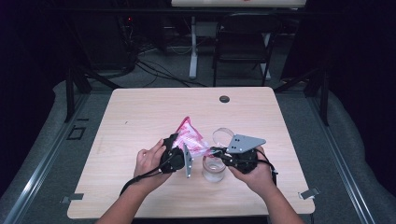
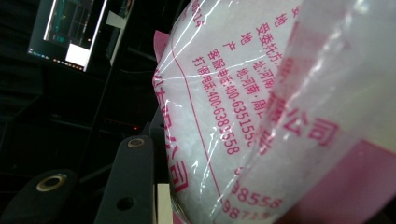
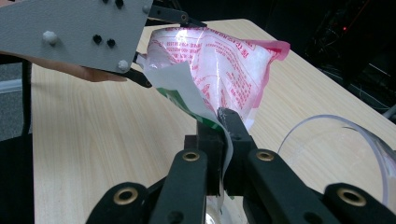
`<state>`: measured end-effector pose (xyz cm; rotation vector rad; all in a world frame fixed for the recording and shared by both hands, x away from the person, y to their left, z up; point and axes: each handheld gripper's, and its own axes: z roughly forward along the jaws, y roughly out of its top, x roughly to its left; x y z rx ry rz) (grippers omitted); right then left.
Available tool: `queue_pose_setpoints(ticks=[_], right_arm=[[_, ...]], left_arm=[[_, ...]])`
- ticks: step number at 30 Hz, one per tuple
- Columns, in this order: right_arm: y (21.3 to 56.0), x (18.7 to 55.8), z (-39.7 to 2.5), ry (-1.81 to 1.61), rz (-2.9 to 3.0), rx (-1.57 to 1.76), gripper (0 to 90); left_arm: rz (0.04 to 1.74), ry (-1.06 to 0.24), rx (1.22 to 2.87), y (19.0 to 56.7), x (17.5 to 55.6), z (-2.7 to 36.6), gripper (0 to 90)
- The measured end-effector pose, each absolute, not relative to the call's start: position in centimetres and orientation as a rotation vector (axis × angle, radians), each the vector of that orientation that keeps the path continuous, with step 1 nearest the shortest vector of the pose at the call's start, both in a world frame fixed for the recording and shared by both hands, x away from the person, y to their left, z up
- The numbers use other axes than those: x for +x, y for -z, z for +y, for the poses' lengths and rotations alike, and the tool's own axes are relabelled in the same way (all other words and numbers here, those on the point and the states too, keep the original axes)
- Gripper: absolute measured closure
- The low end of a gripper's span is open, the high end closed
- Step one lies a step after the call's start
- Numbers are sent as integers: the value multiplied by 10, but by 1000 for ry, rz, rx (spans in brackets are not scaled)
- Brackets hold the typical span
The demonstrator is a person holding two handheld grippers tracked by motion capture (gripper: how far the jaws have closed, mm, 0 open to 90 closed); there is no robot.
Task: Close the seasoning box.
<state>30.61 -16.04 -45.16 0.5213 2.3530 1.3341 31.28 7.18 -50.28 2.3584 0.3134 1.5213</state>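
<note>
A pink-and-white printed plastic bag (image 1: 189, 136) with white grains inside hangs between my two grippers, tilted over the table. My left gripper (image 1: 175, 153) is shut on the bag's left side, and in the left gripper view the bag (image 2: 243, 93) looms very close. My right gripper (image 3: 223, 119) is shut on the bag's torn lower edge (image 3: 187, 91). The right gripper (image 1: 216, 150) sits just above an open glass jar (image 1: 214, 170). The left gripper's grey plate (image 3: 70, 28) shows in the right gripper view.
A clear round lid (image 1: 223, 135) lies on the wooden table (image 1: 140, 116) behind the jar, close to the right gripper in its own view (image 3: 341, 154). A black grommet (image 1: 224, 99) sits near the far edge. A dark chair (image 1: 243, 42) stands beyond the table.
</note>
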Motion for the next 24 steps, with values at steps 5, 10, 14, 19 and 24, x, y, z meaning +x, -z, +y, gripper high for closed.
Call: queue_pose_setpoints(ticks=[5, 10, 14, 19, 24], right_arm=[[452, 306, -161, -1339, 2355, 531, 885], [453, 306, -163, -1333, 2357, 537, 885], [453, 307, -165, -1336, 2360, 545, 884], [454, 307, -166, -1331, 2362, 549, 884], [455, 308, -166, -1321, 2367, 553, 884]], left_arm=[[296, -1546, 2364, 501, 312, 72, 593], [271, -1575, 2359, 501, 310, 70, 593], [251, -1596, 2357, 500, 309, 69, 594], [243, -1604, 2358, 500, 309, 68, 594], [231, -1614, 2356, 501, 308, 68, 594]])
